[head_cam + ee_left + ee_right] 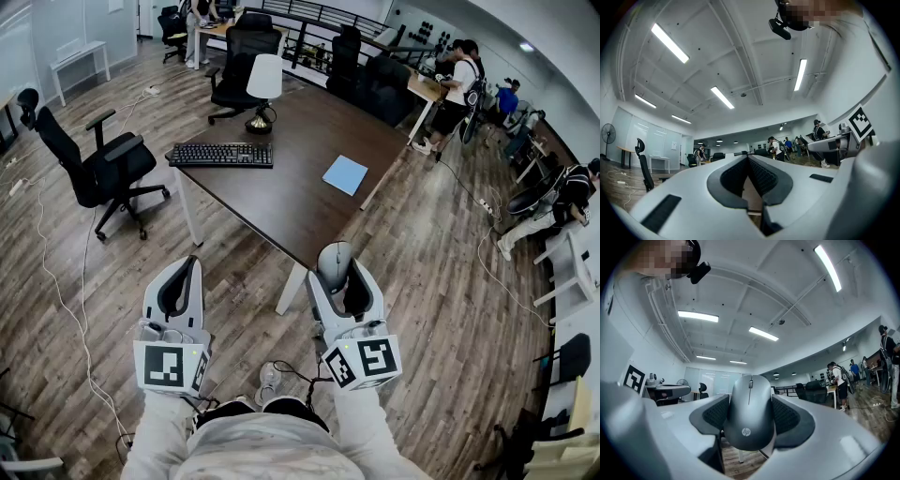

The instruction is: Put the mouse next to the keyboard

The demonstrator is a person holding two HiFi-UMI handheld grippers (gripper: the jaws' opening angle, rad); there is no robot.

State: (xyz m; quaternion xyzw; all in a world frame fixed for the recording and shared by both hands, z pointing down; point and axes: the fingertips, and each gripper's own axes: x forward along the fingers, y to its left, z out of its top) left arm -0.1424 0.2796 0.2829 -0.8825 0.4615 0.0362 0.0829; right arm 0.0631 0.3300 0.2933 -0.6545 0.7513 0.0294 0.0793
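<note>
- Clearly the carry is the step in hand: the right gripper (342, 286) is clenched on the sides of a grey computer mouse (750, 413). The mouse is held up in the air, off the near corner of the desk (300, 202), and well apart from the keyboard (221, 155).
- The left gripper (180, 281) is clenched with nothing between its jaws, and it hangs beside the right one.
- The keyboard lies along the desk's left edge, close to the left corner, with a table lamp (263, 89) just beyond it.
- To do this well, keep the squeeze even, since the mouse's rounded shell could probably slip forward out of the pads.
- Bring it over the bare wood at the keyboard's right end, lower it flat with its buttons pointing away, and release only once it rests on the desk.
- Stay clear of the blue notebook (346, 174) by the right edge.
- Writing: a small "hp" logo shows on the mouse's palm end; the black-and-white marker cubes carry patterns only.
</note>
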